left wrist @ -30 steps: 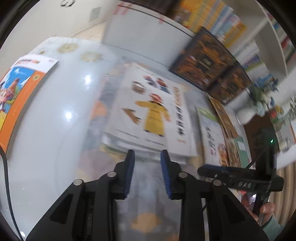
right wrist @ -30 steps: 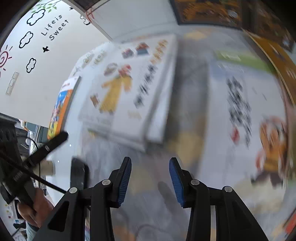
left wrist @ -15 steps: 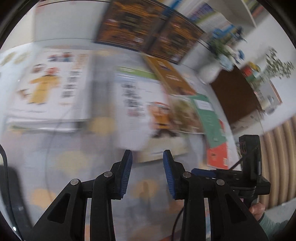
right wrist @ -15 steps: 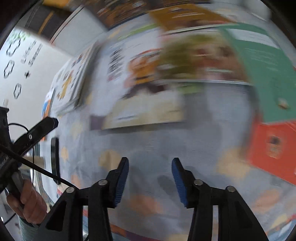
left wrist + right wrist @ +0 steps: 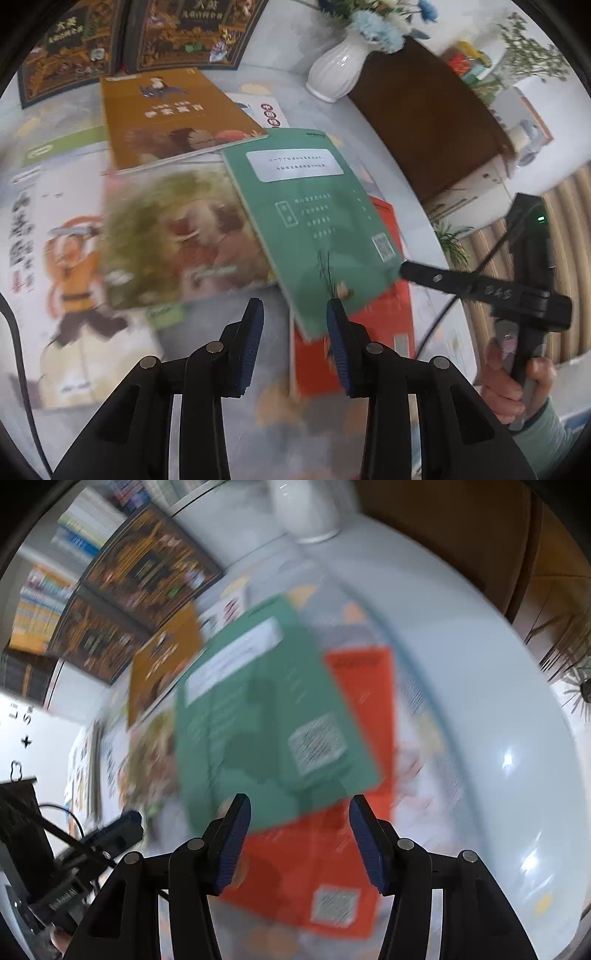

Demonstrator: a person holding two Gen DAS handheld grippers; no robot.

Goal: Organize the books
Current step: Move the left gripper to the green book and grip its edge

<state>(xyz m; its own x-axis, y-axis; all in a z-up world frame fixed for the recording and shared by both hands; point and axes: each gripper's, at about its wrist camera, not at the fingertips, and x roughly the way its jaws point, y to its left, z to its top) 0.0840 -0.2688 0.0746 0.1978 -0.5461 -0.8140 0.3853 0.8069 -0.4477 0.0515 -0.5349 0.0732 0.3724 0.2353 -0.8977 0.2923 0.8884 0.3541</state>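
Observation:
Several books lie overlapping on the pale table. A green book [image 5: 310,221] rests slanted on a red book [image 5: 384,317], beside a blurred picture book [image 5: 177,236], a brown book [image 5: 173,114] and a white book with an orange figure [image 5: 62,266]. My left gripper [image 5: 293,314] hovers open over the green book's near corner, nothing between its pads. My right gripper [image 5: 299,812] hangs open above the green book [image 5: 266,716] and red book [image 5: 332,867], holding nothing.
A white vase [image 5: 340,66] with flowers stands at the back beside a dark brown box [image 5: 432,110]. Two dark ornate books [image 5: 129,37] lean against the wall. The table's rounded edge [image 5: 517,738] runs close on the right. A hand [image 5: 509,384] grips the right tool.
Both views have swept right across the table, from the white stacked book to the green and red books. The right jaws have widened; the left ones look the same.

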